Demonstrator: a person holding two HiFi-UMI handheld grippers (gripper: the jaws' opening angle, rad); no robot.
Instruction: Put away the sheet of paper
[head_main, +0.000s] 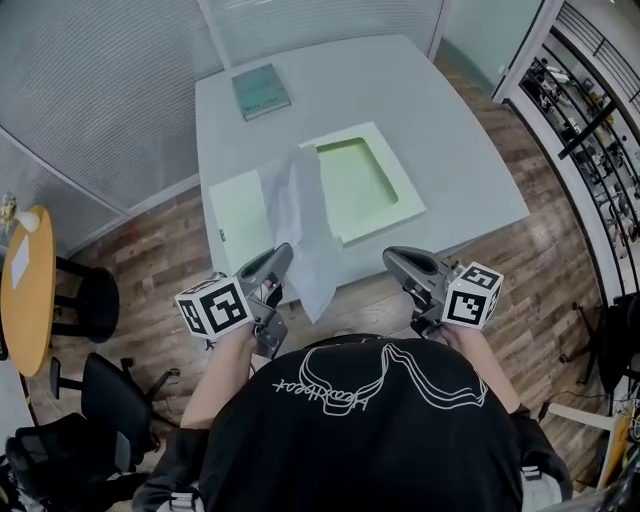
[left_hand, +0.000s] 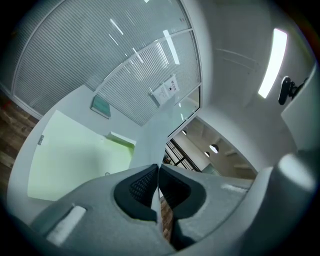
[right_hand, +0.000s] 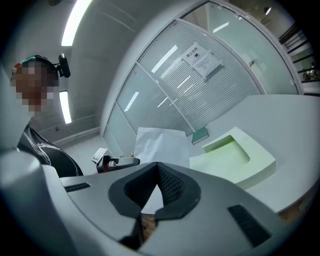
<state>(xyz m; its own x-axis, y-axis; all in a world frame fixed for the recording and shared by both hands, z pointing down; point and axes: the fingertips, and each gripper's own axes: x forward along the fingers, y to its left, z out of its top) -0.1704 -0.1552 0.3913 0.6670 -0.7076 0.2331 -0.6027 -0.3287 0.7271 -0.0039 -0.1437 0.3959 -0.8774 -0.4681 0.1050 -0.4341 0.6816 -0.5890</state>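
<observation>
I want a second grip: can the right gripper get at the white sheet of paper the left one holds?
Probably yes. The white sheet of paper is pinched in the left gripper, and nothing stands between it and the right gripper. The right gripper's closed fingers would have to open first.

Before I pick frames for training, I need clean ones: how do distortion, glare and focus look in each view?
Head view: evenly lit, sharp, lines mildly bowed around the table. Left gripper view: heavy fisheye, dark corners, ceiling light blown out, sheet of paper soft where the left gripper pinches it. Right gripper view: same fisheye, glaring light strip.
</observation>
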